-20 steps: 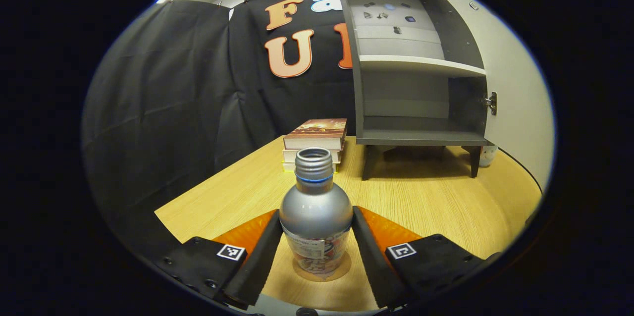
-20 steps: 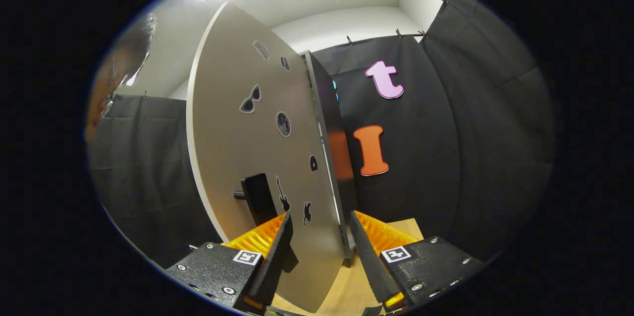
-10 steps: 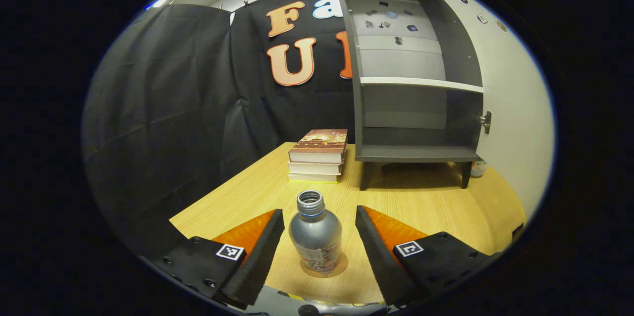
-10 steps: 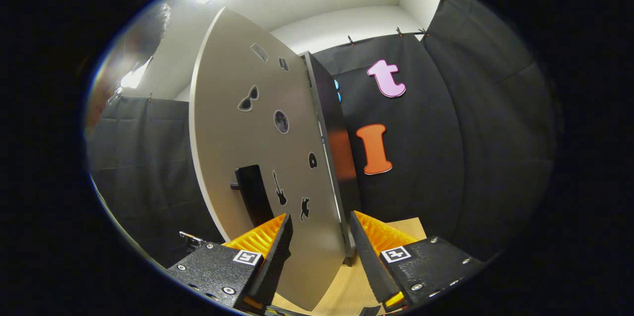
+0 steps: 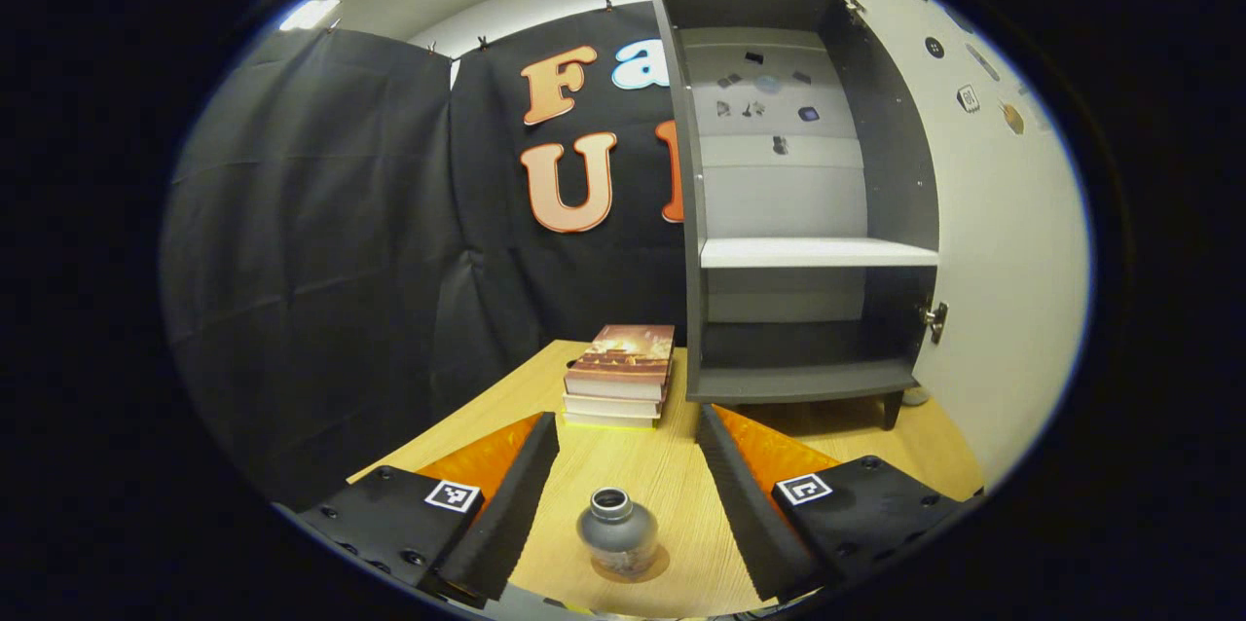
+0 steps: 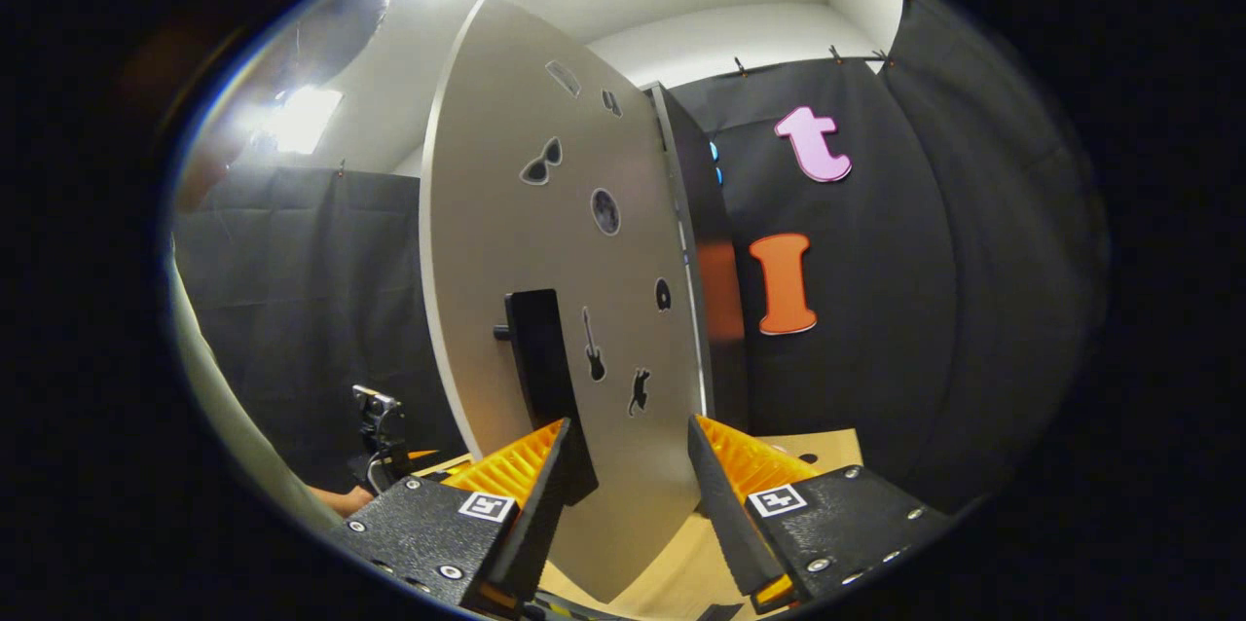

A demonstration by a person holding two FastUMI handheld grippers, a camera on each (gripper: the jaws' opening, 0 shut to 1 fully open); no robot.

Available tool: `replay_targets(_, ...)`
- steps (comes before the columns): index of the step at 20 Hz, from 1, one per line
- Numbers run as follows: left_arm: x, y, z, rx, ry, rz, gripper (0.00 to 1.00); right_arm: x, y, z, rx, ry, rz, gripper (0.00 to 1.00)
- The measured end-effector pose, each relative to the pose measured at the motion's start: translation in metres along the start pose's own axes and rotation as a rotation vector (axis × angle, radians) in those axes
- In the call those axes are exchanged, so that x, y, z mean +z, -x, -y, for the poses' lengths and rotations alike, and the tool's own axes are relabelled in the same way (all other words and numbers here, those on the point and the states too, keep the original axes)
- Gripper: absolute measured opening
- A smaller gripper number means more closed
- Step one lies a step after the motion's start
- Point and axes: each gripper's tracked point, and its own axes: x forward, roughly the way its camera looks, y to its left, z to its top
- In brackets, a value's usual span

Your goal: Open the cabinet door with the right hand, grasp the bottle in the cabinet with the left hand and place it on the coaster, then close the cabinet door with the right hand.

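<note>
Hovering above the table (image 5: 837,431), the left gripper (image 5: 623,465) is standing with its fingers spread wide and nothing between them. The bottle (image 5: 616,533) is sitting low in the left gripper view, below and between the two fingers but touching neither. It is standing upright with its open neck up, on the coaster (image 5: 654,565), whose rim is peeking out at its base. Farther along the table, a stack of books (image 5: 619,376) is lying just beside the cabinet's left wall. The cabinet (image 5: 798,212) is standing on short legs with its front open, a pale shelf (image 5: 816,253) crossing it halfway up and both compartments showing bare. The door's inner face (image 5: 1003,241) is swinging off to the right, with a hinge (image 5: 934,319) showing where it meets the cabinet's side.

In the right gripper view, the right gripper (image 6: 625,480) is also gaping, gripping nothing. The door (image 6: 574,310) is rising straight ahead of it, open and seen from its outer face, which is dotted with small stickers. Its lower edge is dropping between the two fingers, though I cannot tell whether either is touching it. The dark handle (image 6: 545,378) is sticking out just above the left finger. Past the door's far edge the cabinet's dark side is showing. Low at the left, the other gripper (image 6: 384,441) is appearing small, with a bit of a hand under it.
</note>
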Motion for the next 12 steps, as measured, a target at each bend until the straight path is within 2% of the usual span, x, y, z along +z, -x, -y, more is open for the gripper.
replay_targets(4,0.040,-0.007,-0.013,0.003,0.004,0.057,0.95,0.000,-0.003,-0.003,0.031,-0.022,-0.014,0.71)
replay_targets(5,0.048,-0.011,-0.016,-0.005,0.011,0.062,0.99,-0.001,-0.006,-0.005,0.039,-0.017,-0.018,0.70)
replay_targets(6,0.052,-0.016,-0.016,-0.022,0.024,0.058,0.95,-0.001,-0.008,-0.007,0.051,-0.017,-0.019,0.79)
replay_targets(7,0.057,-0.020,-0.019,-0.026,0.035,0.057,0.95,-0.002,-0.010,-0.009,0.065,-0.024,-0.024,0.69)
replay_targets(8,0.063,-0.024,-0.023,-0.028,0.043,0.062,0.99,-0.003,-0.010,-0.012,0.081,-0.033,-0.028,0.68)
replay_targets(10,0.075,-0.027,-0.030,-0.026,0.046,0.078,0.95,-0.005,-0.012,-0.016,0.110,-0.041,-0.032,0.66)
replay_targets(12,0.084,-0.031,-0.037,-0.028,0.039,0.092,0.98,-0.005,-0.019,-0.023,0.141,-0.043,-0.042,0.66)
